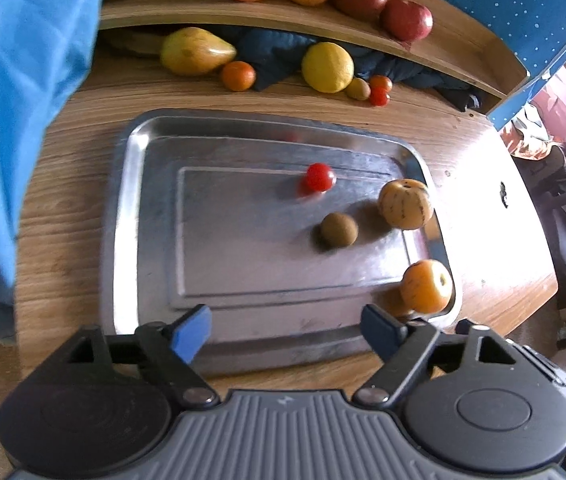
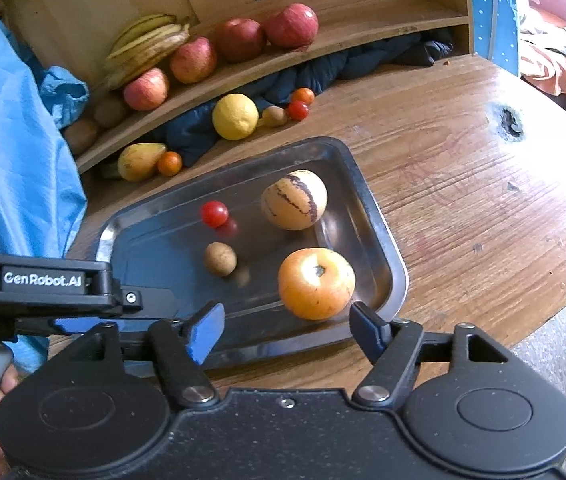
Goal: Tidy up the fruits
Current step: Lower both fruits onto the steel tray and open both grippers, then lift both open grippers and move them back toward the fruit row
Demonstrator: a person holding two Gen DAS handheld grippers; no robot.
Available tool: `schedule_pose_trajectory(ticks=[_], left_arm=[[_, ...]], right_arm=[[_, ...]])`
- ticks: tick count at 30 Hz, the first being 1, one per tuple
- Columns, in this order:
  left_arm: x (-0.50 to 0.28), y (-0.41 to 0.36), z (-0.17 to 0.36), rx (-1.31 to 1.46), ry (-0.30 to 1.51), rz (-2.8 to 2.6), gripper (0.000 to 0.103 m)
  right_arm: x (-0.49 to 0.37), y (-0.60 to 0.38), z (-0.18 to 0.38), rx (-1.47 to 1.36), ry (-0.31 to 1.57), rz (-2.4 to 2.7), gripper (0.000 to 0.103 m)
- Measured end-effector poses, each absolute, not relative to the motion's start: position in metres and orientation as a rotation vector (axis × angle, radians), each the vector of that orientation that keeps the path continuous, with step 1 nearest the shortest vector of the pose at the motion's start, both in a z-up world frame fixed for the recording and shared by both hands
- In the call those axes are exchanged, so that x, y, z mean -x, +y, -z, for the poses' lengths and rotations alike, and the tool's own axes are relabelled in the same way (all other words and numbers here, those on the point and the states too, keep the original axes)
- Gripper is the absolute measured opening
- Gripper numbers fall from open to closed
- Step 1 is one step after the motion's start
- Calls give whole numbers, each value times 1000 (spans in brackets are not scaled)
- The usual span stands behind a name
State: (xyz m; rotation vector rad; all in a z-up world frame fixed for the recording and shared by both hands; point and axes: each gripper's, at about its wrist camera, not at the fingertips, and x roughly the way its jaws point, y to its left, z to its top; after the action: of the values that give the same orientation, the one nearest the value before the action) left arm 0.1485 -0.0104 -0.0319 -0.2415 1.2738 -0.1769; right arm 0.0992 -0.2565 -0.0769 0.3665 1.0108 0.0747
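1. Left gripper (image 1: 285, 330) hangs over the near rim of a steel tray (image 1: 131, 184) on the wooden bench (image 1: 67, 184), jaws wide and holding nothing.
2. Right gripper (image 2: 285, 330) hangs at the tray's (image 2: 367, 200) near rim, jaws wide and holding nothing; the orange fruit (image 2: 316, 283) sits just beyond them.
3. Four fruits lie in the tray: a cherry tomato (image 1: 319, 177) toward its far side, a brown kiwi (image 1: 339, 229) mid-tray, a striped melon (image 1: 405, 204) against the right rim, and the orange fruit (image 1: 427, 286) in the near right corner.
4. Along the bench's far edge, under the shelf (image 2: 363, 20), sit a mango (image 1: 195, 51), a tangerine (image 1: 238, 76), a lemon (image 1: 327, 67), a small kiwi (image 1: 358, 89) and two small tomatoes (image 1: 379, 90), beside a dark cloth (image 1: 275, 56).
5. The shelf carries a row of apples (image 2: 239, 40) and a bunch of bananas (image 2: 147, 44).
6. Blue fabric (image 1: 15, 100) fills the bench's left edge.
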Motion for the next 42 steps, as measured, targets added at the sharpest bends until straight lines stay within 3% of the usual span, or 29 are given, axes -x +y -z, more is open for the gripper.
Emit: schedule_pose_trajectory(ticks=[7,20,42], left_arm=[[-122,11,24,215,1276,114,102],[-107,39,23,162,1333,-4,102],[-171,38,38,108,1332,-33,102]], right_arm=[[-84,-245,70,-362,1005,-112,86],[-76,-222,64,-325,1034,-166,100],[-121,-242,73,-278,1065,-43,102]])
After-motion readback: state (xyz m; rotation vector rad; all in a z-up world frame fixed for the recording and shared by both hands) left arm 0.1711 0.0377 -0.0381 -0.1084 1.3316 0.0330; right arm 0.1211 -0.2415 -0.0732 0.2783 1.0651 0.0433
